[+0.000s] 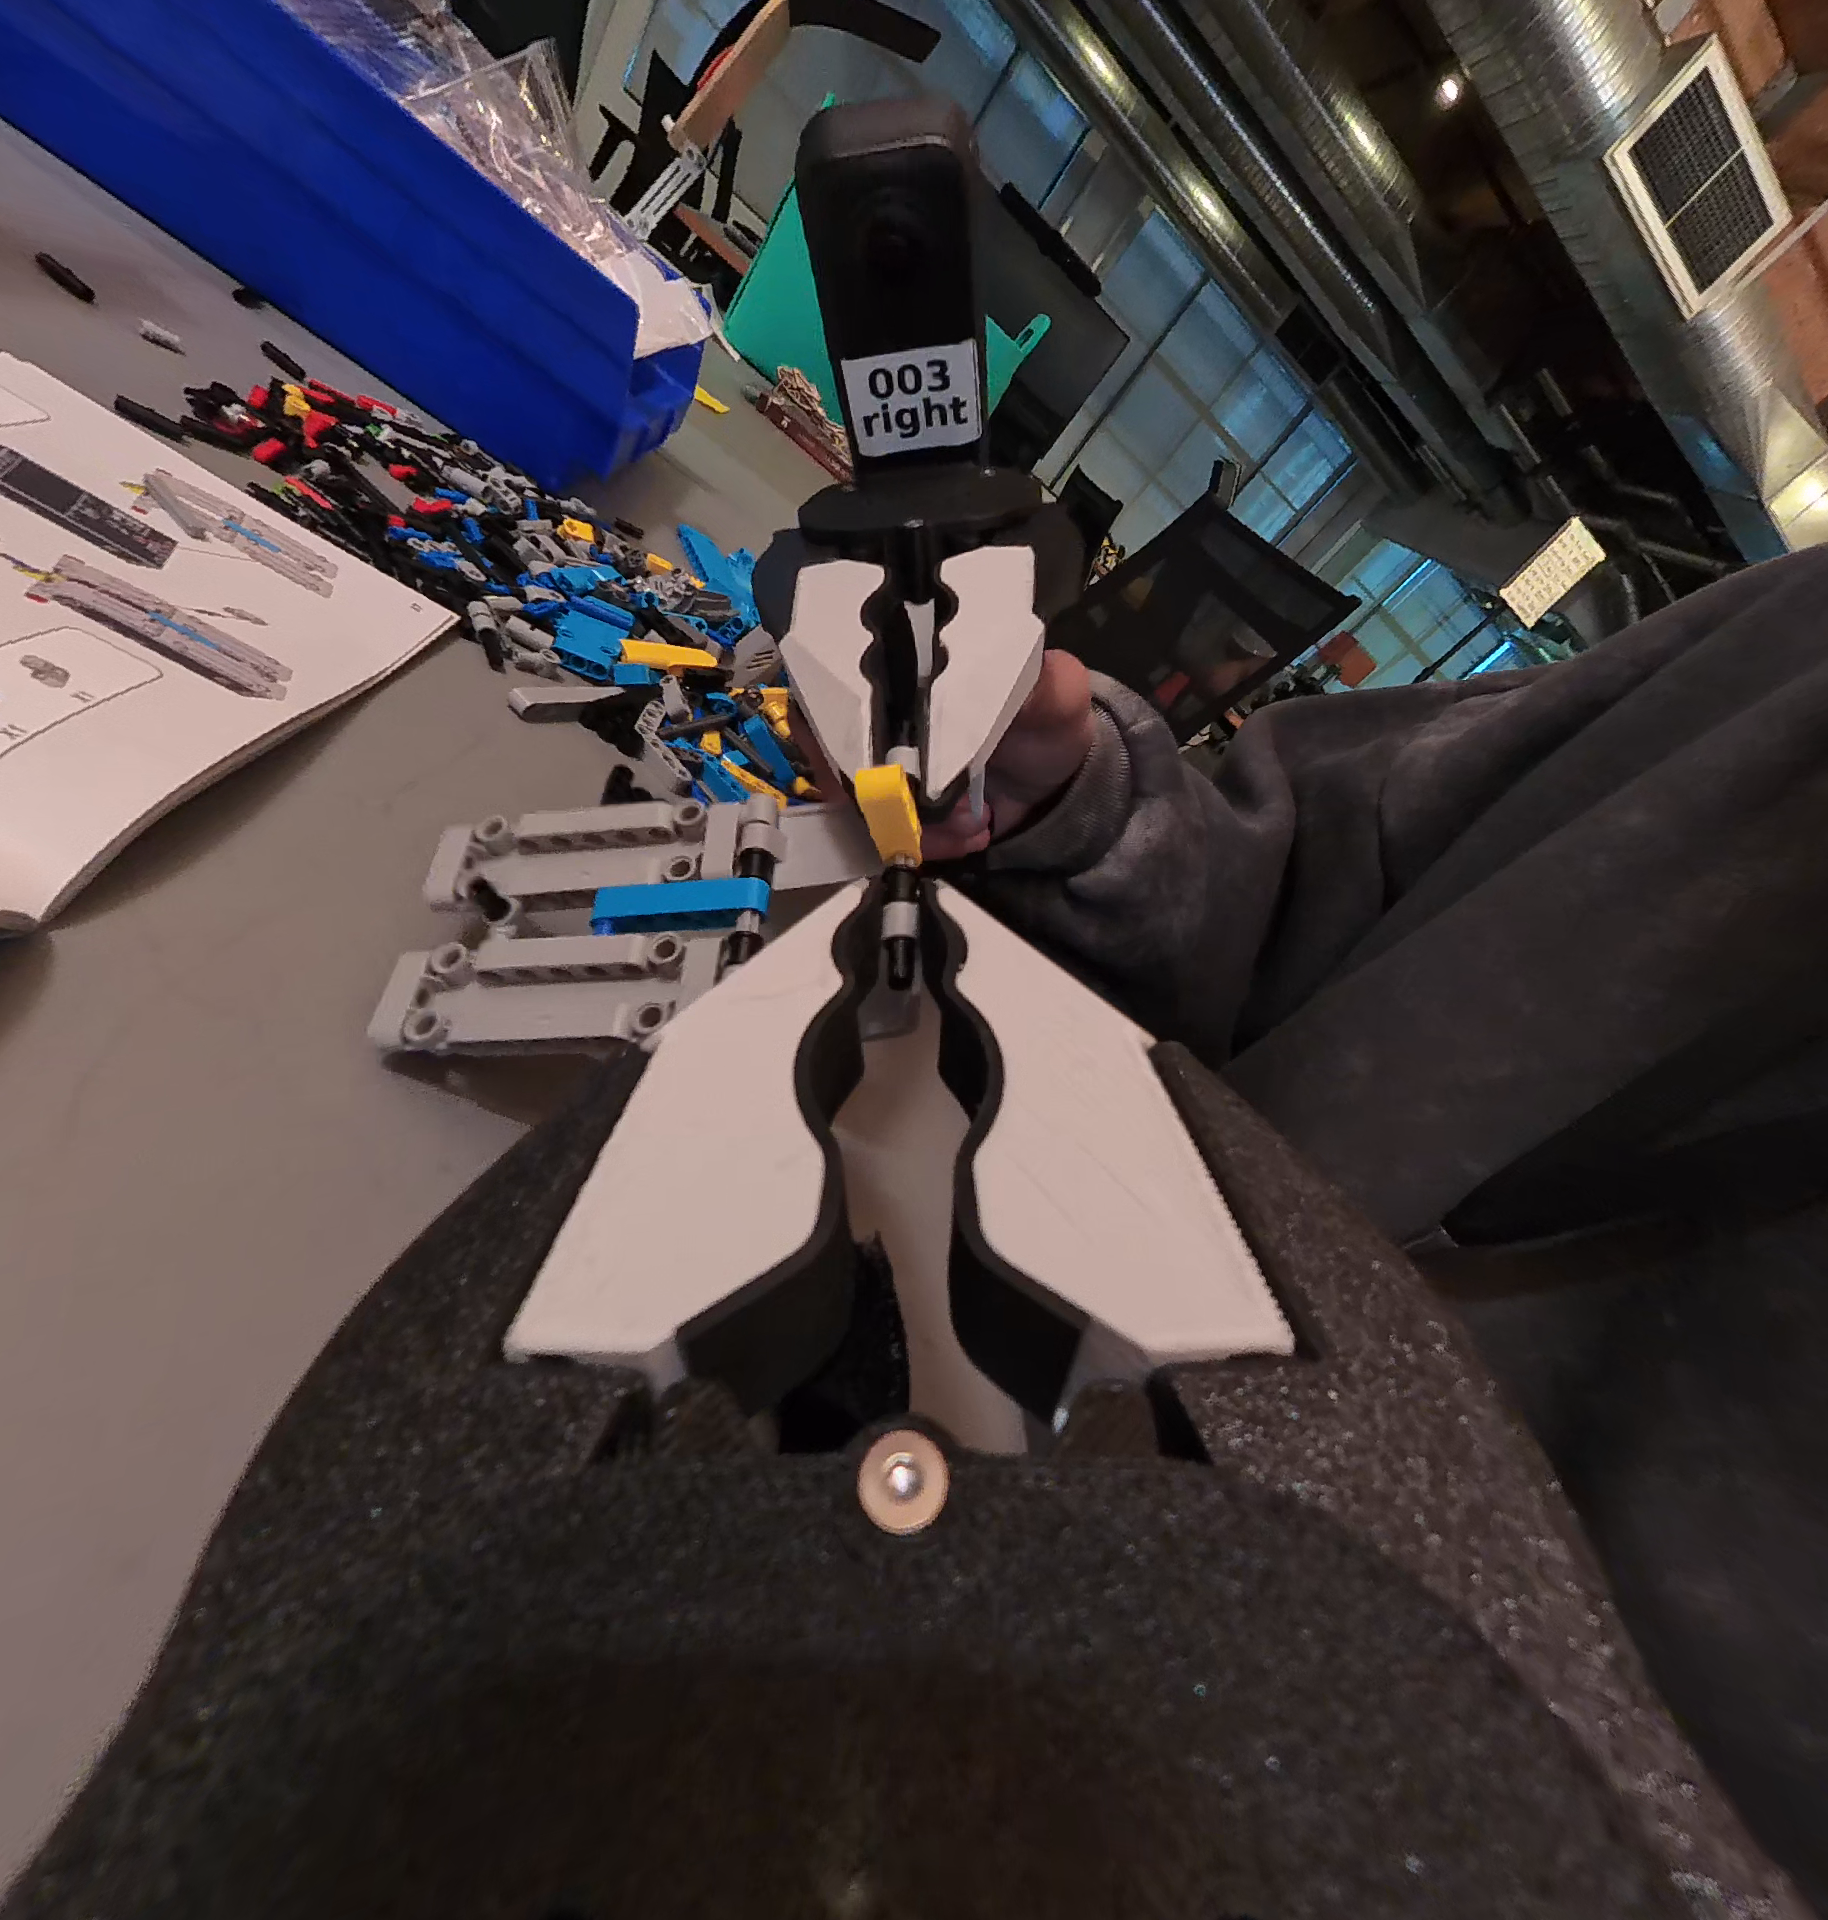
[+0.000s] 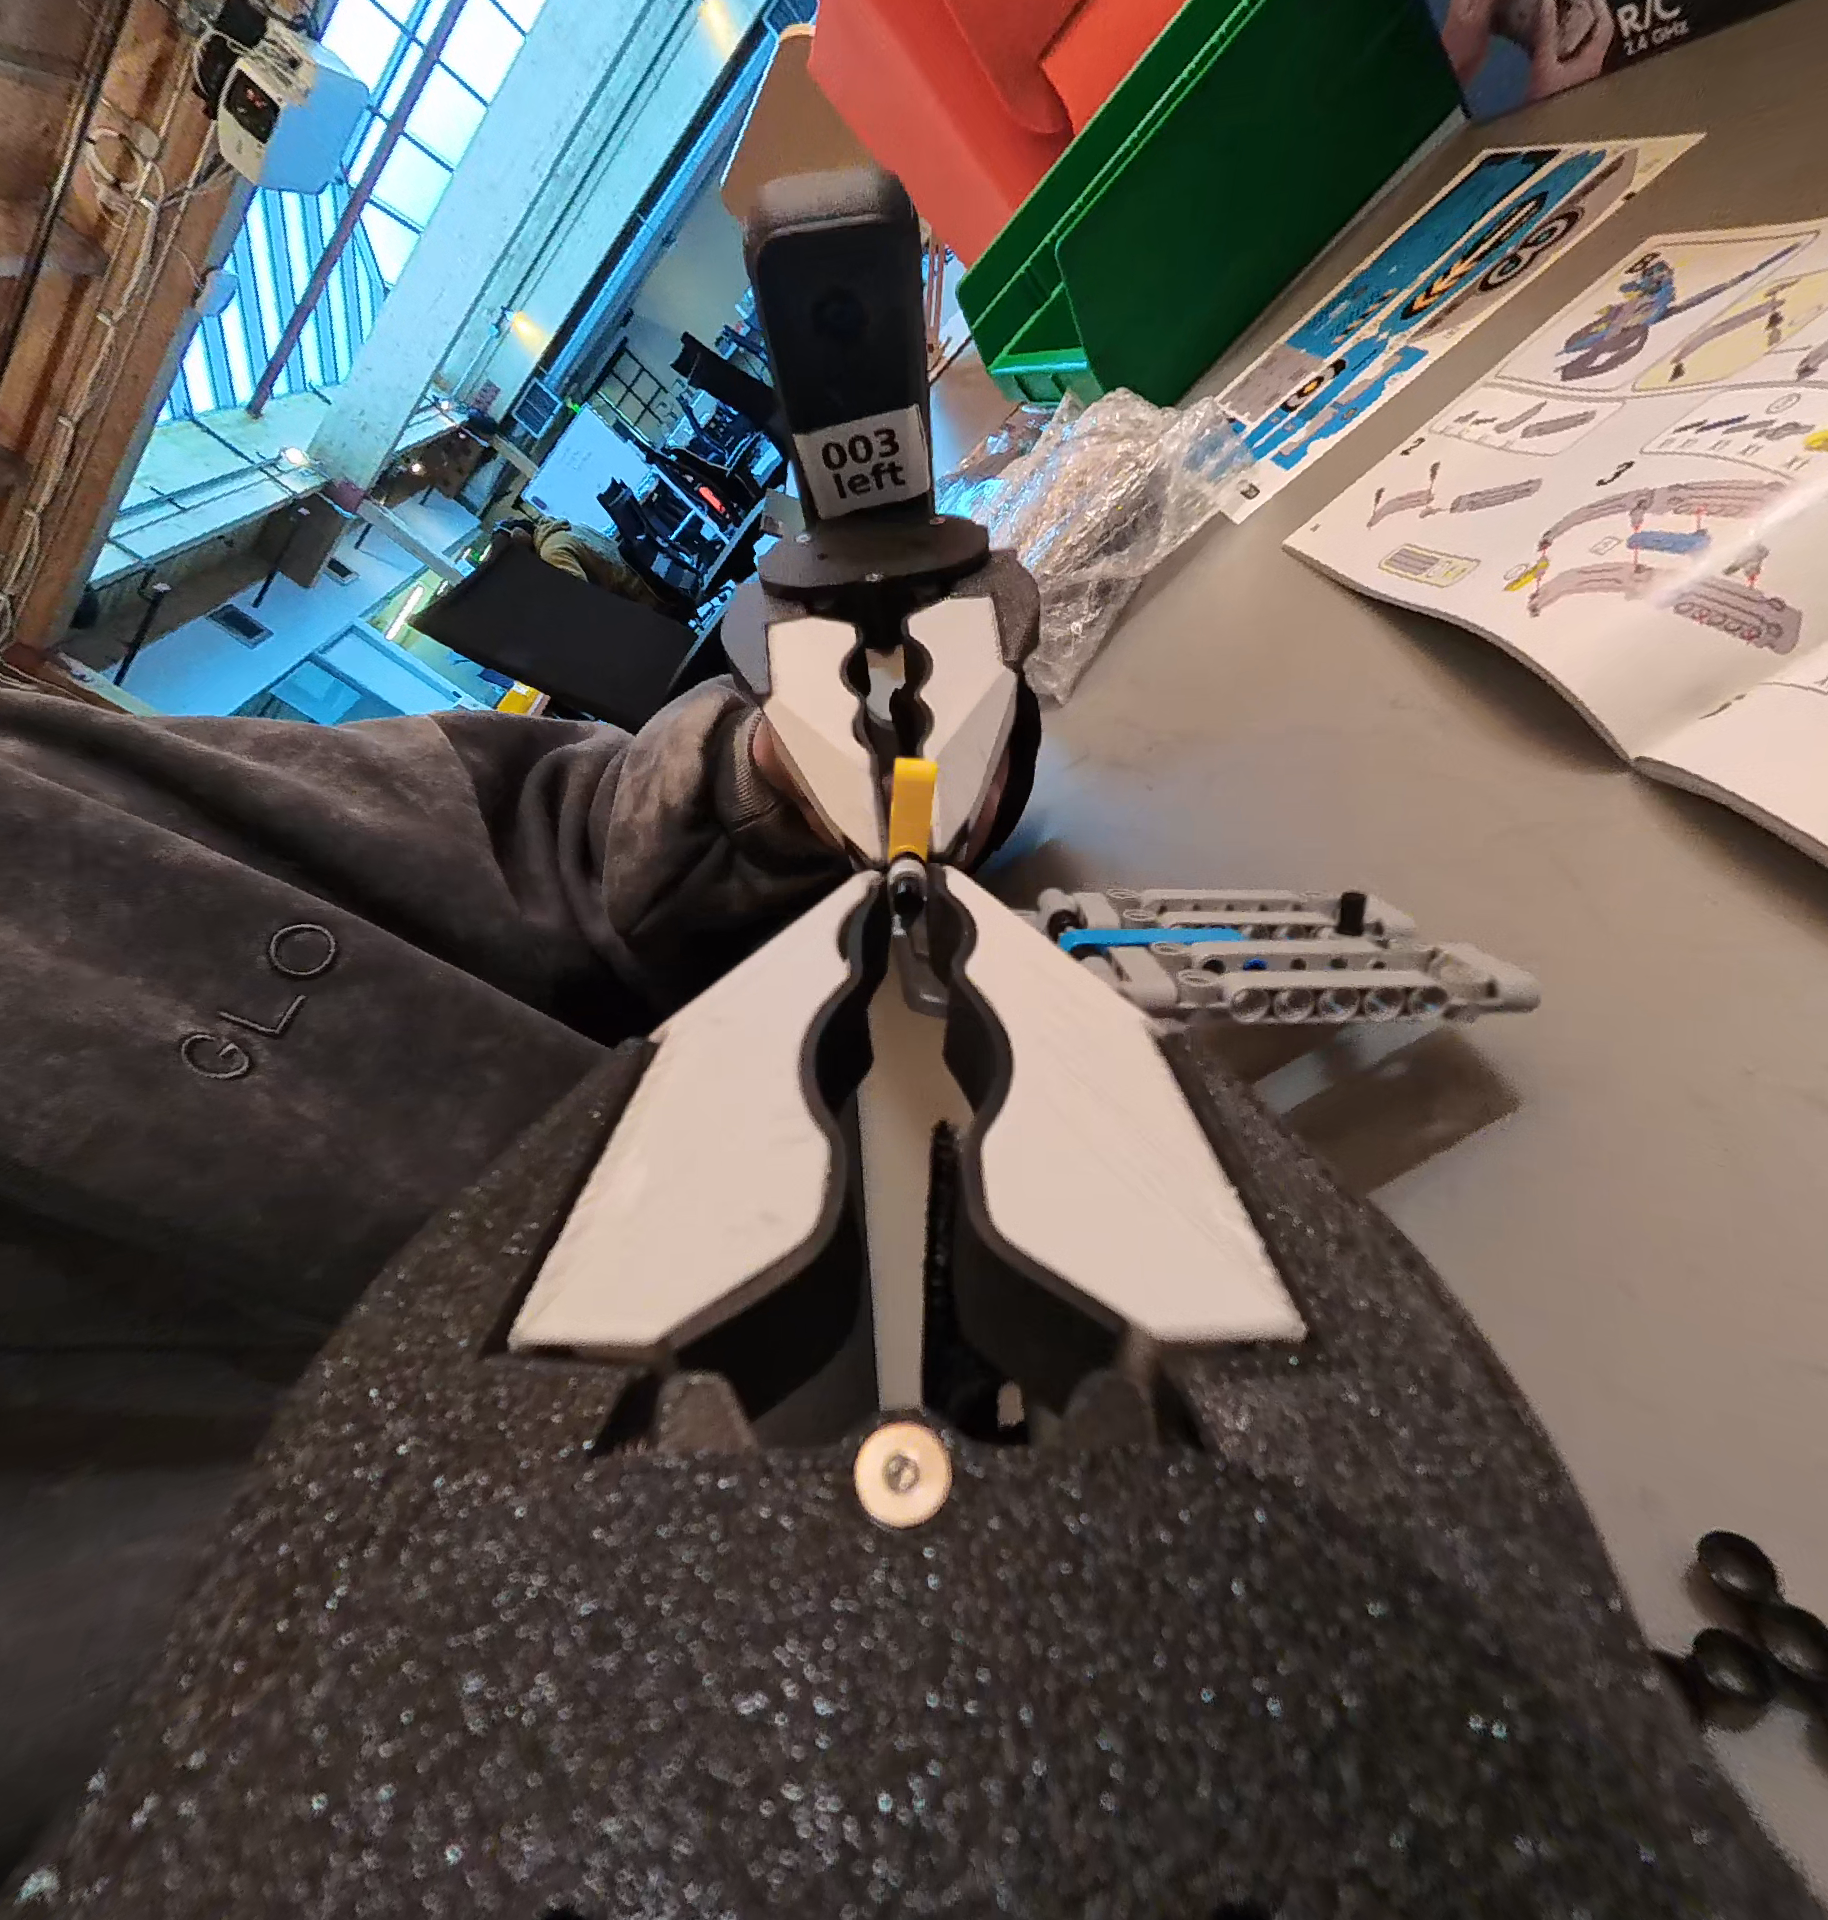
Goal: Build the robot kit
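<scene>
- Left hand-held gripper (image 1: pixel 894 914) — jaws pressed together on a short black axle (image 1: pixel 897 925) with pale bands, pinched right at the fingertips.
- Right hand-held gripper (image 2: pixel 905 888) faces it tip to tip, jaws also closed, gripping the far end of that axle by the look of it; the exact contact is hard to tell.
- Yellow connector piece (image 1: pixel 889 816) sits on the axle in the gap between the two sets of tips, touching both. In the right wrist view it shows as a yellow tab (image 2: pixel 911 805) just past the tips.
- Axle long axis runs straight along both grippers' finger lines, so the two grippers are in line, nose to nose, held above the bench (image 1: pixel 214 1091).
- Neither side is nearer — the yellow piece is midway between them.
- Grey beam assembly (image 1: pixel 577 935) with a blue bar (image 1: pixel 676 902) lies flat on the bench, just beside and below the tips, to the left in the left wrist view, not touched.
- Loose brick pile (image 1: pixel 536 582), open instruction booklet (image 1: pixel 141 644) and blue bin (image 1: pixel 370 239) lie farther off.
- Green bin (image 2: pixel 1201 260) and plastic bags (image 2: pixel 1107 499) in the right wrist view, well apart.
</scene>
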`<state>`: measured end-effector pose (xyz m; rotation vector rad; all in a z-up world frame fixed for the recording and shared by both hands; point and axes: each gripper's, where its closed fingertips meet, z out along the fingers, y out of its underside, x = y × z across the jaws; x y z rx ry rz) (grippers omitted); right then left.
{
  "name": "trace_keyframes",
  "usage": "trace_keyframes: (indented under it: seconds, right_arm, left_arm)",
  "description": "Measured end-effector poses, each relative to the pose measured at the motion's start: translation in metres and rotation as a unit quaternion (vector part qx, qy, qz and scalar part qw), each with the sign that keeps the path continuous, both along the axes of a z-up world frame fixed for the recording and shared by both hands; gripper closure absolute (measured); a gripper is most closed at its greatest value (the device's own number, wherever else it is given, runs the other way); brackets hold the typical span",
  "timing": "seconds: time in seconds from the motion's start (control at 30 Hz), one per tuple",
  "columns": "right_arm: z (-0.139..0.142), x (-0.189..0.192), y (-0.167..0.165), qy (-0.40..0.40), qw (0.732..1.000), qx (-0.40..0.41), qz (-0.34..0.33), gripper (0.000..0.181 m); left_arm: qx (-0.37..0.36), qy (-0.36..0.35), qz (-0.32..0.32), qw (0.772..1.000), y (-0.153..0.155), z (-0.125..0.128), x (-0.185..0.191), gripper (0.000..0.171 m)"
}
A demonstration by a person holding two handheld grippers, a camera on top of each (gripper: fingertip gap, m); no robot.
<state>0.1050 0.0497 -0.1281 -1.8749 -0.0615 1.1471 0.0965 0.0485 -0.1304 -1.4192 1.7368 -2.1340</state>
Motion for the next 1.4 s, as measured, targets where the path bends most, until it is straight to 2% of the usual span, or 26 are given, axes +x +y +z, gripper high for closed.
trace_keyframes:
  seconds: [0.3, 0.57, 0.77, 1.1, 1.4]
  right_arm:
    - [-0.005, 0.001, -0.002, -0.006, 1.0, -0.021, 0.004, 0.176]
    - [-0.007, -0.002, -0.011, 0.012, 0.998, -0.042, 0.043, 0.177]
    - [-0.014, -0.003, -0.016, -0.012, 0.997, -0.057, 0.054, 0.177]
    - [-0.005, -0.003, -0.017, 0.02, 0.997, -0.046, 0.062, 0.176]
    - [-0.009, -0.001, -0.019, 0.006, 0.997, -0.051, 0.06, 0.177]
  left_arm:
    - [0.0, 0.012, 0.0, 1.0, -0.005, -0.007, 0.002, 0.168]
    - [0.016, 0.007, -0.022, 1.0, -0.015, -0.008, -0.001, 0.168]
    - [0.029, 0.018, -0.028, 0.999, -0.019, -0.014, -0.001, 0.168]
    - [-0.006, 0.014, -0.033, 0.999, -0.023, -0.008, -0.001, 0.169]
    - [-0.011, 0.019, -0.025, 0.999, -0.023, -0.01, 0.002, 0.169]
